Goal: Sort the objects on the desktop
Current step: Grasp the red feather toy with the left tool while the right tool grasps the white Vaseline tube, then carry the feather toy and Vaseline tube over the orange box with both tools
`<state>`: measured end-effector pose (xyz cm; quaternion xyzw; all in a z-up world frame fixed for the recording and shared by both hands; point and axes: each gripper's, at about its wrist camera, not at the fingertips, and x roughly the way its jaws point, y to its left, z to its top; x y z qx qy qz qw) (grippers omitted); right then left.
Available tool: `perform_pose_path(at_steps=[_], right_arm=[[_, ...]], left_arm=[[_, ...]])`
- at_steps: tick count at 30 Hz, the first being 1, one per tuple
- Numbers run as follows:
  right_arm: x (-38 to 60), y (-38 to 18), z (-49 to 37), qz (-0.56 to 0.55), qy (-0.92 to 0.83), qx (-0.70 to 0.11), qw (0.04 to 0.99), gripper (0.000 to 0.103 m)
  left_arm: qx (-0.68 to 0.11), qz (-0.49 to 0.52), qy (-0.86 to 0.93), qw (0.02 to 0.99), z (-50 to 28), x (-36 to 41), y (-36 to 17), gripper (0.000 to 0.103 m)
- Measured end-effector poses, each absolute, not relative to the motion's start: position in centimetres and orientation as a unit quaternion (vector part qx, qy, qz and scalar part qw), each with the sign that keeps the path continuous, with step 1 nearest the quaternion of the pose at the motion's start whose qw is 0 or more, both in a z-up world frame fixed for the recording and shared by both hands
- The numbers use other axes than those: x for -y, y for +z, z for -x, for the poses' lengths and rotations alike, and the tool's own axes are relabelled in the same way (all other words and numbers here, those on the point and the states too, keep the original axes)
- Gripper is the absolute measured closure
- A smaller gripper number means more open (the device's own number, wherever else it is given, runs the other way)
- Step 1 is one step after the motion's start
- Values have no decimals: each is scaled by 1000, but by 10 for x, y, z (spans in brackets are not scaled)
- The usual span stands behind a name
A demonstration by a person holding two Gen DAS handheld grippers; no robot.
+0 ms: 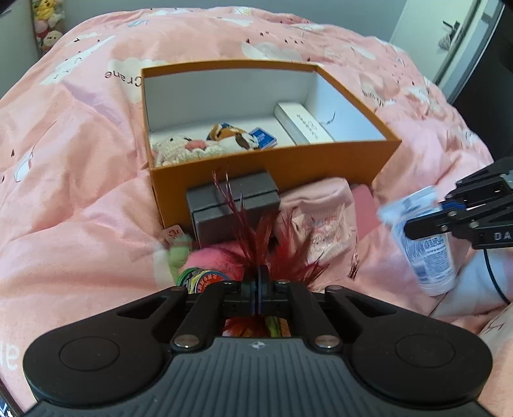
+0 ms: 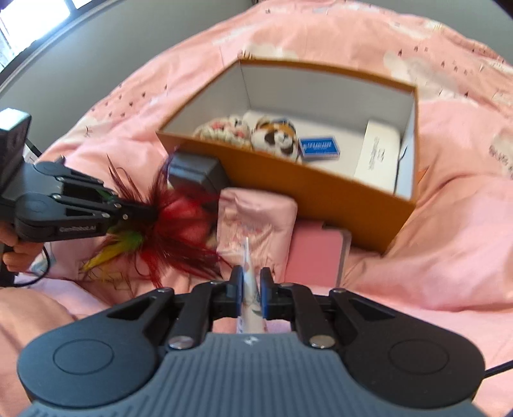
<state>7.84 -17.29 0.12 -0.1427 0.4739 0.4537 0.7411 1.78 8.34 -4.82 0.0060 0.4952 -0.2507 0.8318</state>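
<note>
The left gripper [image 1: 258, 282] pinches a red feather toy [image 2: 179, 221], and the right gripper [image 2: 250, 285] pinches a white tube [image 1: 423, 237]. Both things hang just before the orange box [image 1: 272, 166]; its open top lies ahead of both grippers, so I judge neither hand clearly nearer.

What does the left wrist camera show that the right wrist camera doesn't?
Only the left wrist view shows the tube's printed label side-on in the right gripper, a round tin by the left gripper, and plush toys on a shelf.

Only the right wrist view shows a hand on the left gripper's handle and the feather toy's green and yellow plumes.

Both show the orange box holding a crochet toy, a cat plush, a blue card and a white box, with a grey box against its front.
</note>
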Motion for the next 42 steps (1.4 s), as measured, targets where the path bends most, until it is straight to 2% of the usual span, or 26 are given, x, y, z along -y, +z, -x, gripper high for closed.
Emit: perform_pose_path(at_steps=[15, 35, 42], right_arm=[[179, 47, -82, 107, 456, -422, 776, 92], [170, 109, -117, 35, 457, -322, 828, 92], [149, 99, -154, 37, 432, -334, 837, 92]], left_arm=[[-452, 105, -265, 845, -16, -102, -5, 103], [-366, 133, -253, 886, -64, -115, 77, 103], [-365, 128, -226, 894, -108, -118, 82, 103]])
